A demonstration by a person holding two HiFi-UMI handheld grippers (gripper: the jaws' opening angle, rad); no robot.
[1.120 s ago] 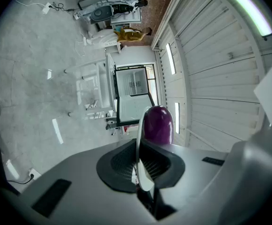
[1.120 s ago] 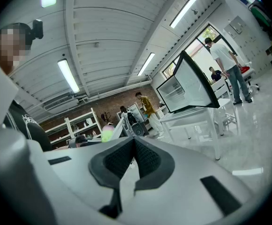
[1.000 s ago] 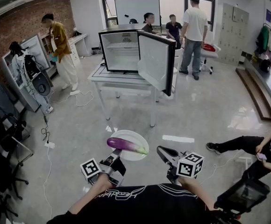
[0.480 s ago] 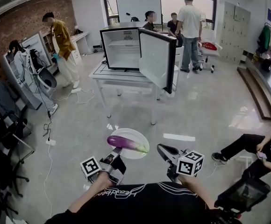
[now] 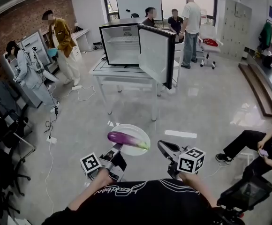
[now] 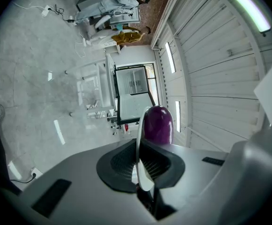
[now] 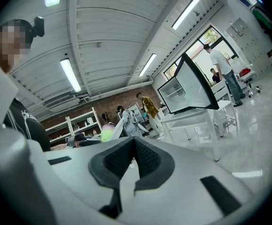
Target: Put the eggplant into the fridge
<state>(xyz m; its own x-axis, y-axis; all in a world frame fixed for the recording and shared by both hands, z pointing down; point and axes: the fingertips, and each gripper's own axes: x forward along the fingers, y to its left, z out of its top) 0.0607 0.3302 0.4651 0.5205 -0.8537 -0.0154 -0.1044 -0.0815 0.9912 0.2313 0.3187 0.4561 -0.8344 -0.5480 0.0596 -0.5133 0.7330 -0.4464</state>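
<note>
The left gripper (image 5: 118, 148) clamps the rim of a round white plate (image 5: 135, 130) bearing a glossy purple eggplant (image 5: 124, 138), while the right gripper (image 5: 161, 146) is clenched empty.

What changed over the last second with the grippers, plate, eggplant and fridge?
Nothing in the task changed. The left gripper stays shut on the rim of the plate, with the eggplant lying on it. The right gripper stays empty, jaws together. The fridge stays open. Only a bystander in grey at the left shifted a little.
</note>
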